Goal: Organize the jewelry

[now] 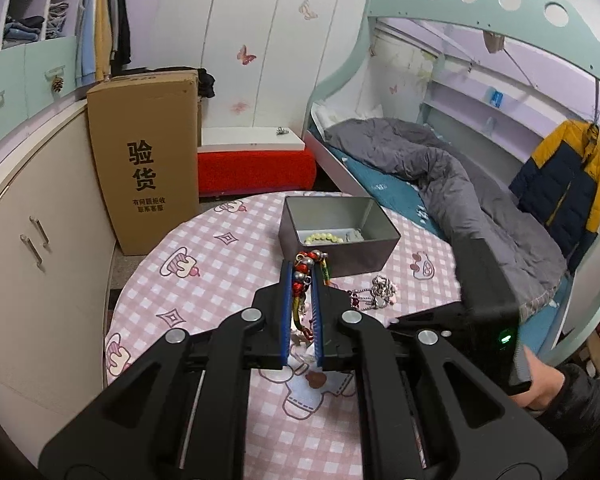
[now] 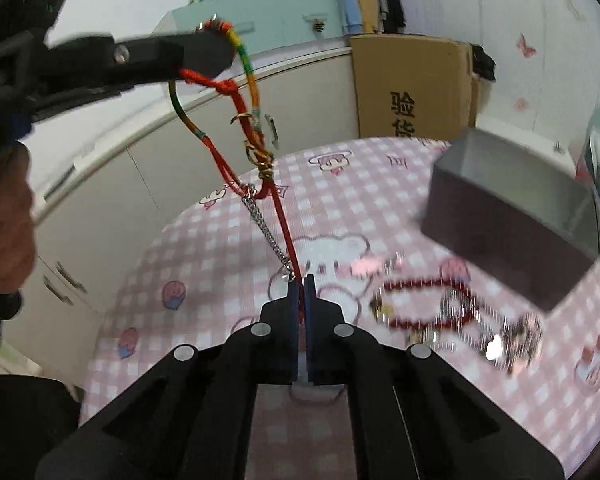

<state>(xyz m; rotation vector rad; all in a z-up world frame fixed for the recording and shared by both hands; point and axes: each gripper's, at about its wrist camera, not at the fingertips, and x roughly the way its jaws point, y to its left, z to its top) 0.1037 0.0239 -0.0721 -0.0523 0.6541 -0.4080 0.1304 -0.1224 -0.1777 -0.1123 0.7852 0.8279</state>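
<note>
My left gripper (image 1: 301, 270) is shut on a multicoloured cord bracelet with small bells (image 1: 307, 268) and holds it above the table, just in front of the grey metal box (image 1: 374, 252). A string of pale green beads (image 1: 324, 238) lies in the box. In the right wrist view the left gripper (image 2: 210, 46) is up at the left with the cord bracelet (image 2: 252, 80) hanging from it. My right gripper (image 2: 299, 280) is shut on a red cord (image 2: 284, 224) that runs up to that bracelet, with a silver chain (image 2: 266, 232) alongside.
A heap of red-bead and silver jewelry (image 2: 452, 312) lies on the round table with the pink checked cloth (image 1: 220, 256), right of my right gripper; it also shows in the left wrist view (image 1: 374, 294). A cardboard box (image 1: 144, 160) and white cabinets (image 1: 40, 220) stand to the left, a bed (image 1: 440, 176) behind.
</note>
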